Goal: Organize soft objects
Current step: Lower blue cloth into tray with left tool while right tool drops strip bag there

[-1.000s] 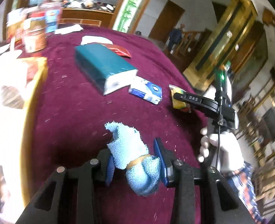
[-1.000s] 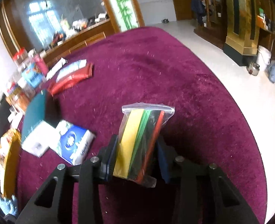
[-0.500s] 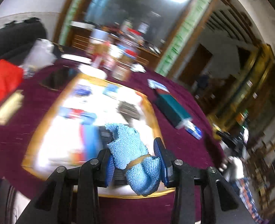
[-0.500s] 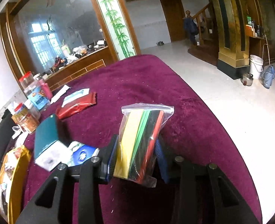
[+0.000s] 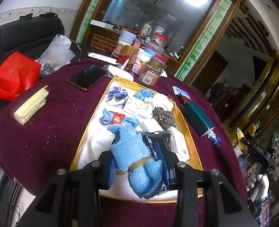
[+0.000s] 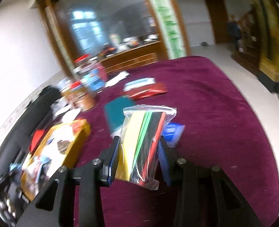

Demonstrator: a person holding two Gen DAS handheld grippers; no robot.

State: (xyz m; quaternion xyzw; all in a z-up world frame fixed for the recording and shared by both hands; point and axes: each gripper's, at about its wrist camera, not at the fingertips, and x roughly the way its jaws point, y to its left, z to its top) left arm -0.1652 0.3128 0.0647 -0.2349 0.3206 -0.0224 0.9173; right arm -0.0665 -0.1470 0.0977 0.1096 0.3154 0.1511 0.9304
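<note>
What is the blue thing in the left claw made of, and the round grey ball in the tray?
The blue cloth looks like soft, fuzzy microfibre: its surface is nubbly loops and it flops and bunches, cinched by a tan band. The grey ball looks like a metal wire scourer: tangled, dull-shiny strands, though it is too small to be sure.

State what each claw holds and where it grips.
Left claw: blue cloth, pinched beside its tan band. Right claw: clear bag of coloured strips, gripped at its lower half.
</note>
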